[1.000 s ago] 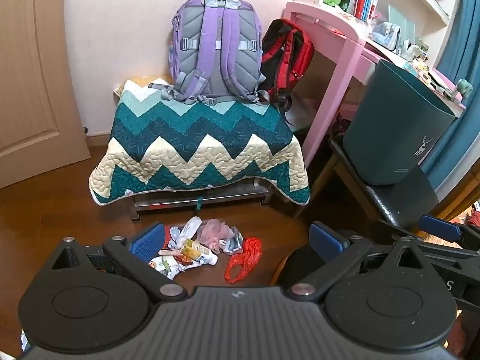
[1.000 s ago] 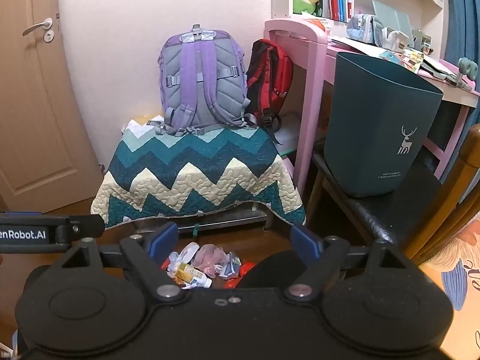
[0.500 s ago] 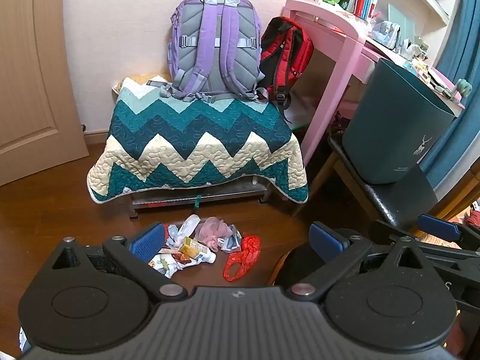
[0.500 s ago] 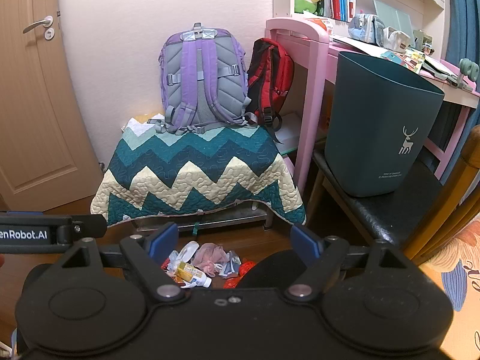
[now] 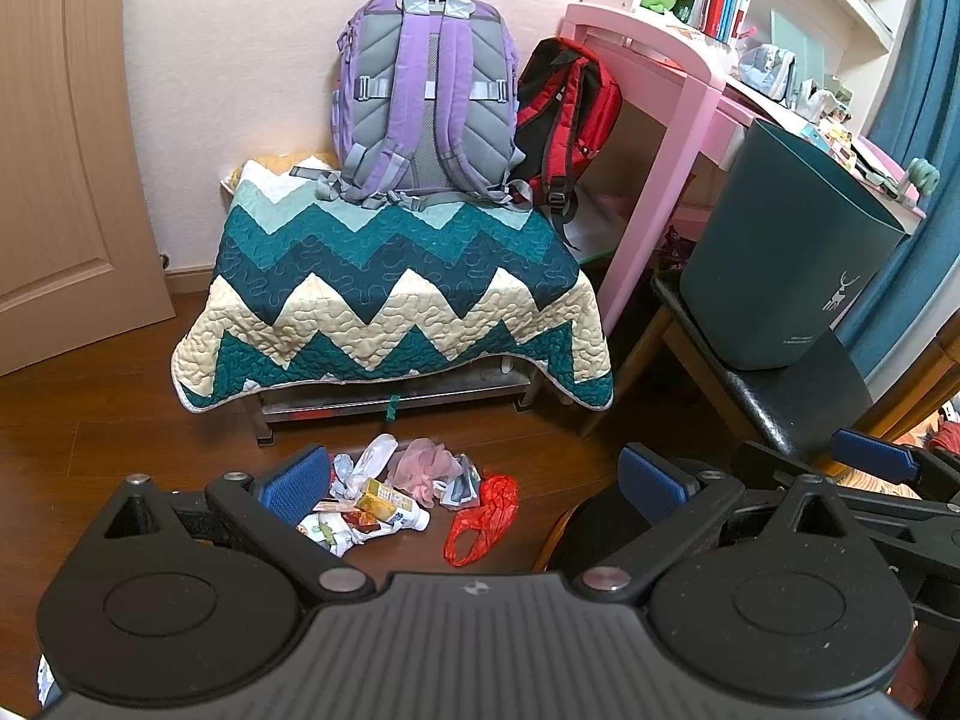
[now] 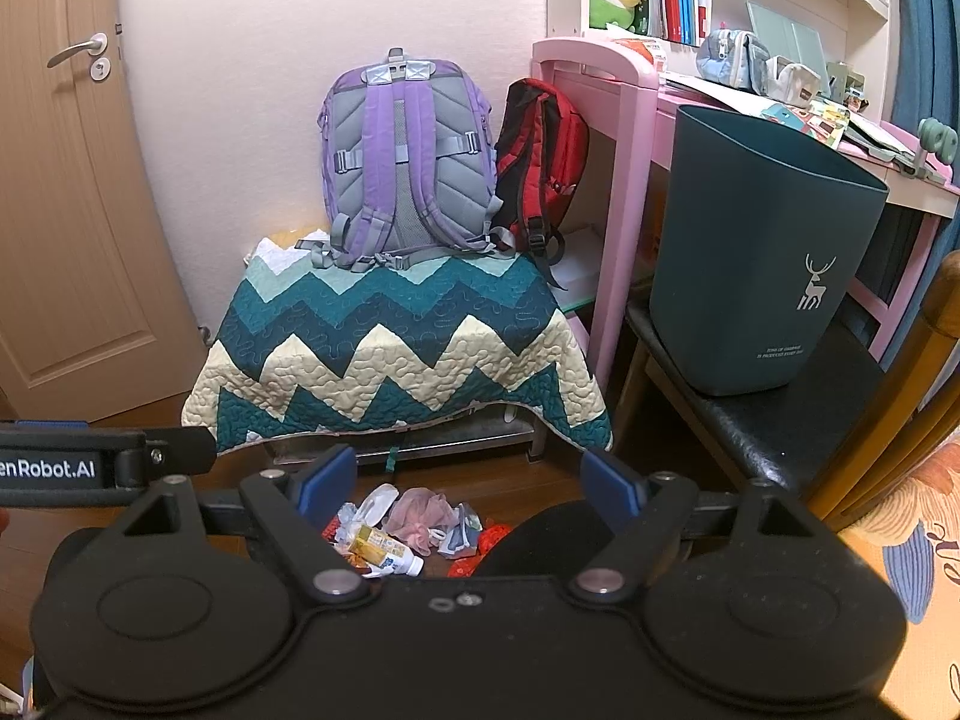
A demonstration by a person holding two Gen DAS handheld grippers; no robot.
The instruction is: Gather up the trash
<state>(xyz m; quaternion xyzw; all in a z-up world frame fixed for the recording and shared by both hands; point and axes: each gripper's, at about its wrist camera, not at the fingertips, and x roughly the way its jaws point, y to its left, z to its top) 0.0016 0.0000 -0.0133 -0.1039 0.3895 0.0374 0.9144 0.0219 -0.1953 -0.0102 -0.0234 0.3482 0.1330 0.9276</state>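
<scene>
Both claws stand wide open and hold nothing: the left claw (image 5: 474,480) and the right claw (image 6: 465,480) hover side by side above the wooden floor (image 5: 90,438), aimed toward the trash pile (image 5: 402,501). That pile lies on the floor just in front of the quilt-covered bench (image 5: 390,300), a loose cluster including a small bottle (image 5: 393,507), a pink mesh wad (image 5: 423,468), crumpled wrappers (image 5: 327,531) and a red plastic bag (image 5: 486,510) at its right edge. The likely destination, the dark teal bin (image 6: 762,252), sits on a black chair seat (image 6: 774,426) beside the pink desk (image 6: 606,138), well apart from the pile and higher up. Collection appears not yet begun. The main risk is the clutter itself: pieces overlap, so a claw closing on 1 item may drag neighbours or pinch only a thin film edge that slips free on the lift. The bottle could roll off under the bench if nudged. With the 2 claws this near each other, reaching together could make them collide. The bin looks light, so a knock at its rim might tip it off the chair.
</scene>
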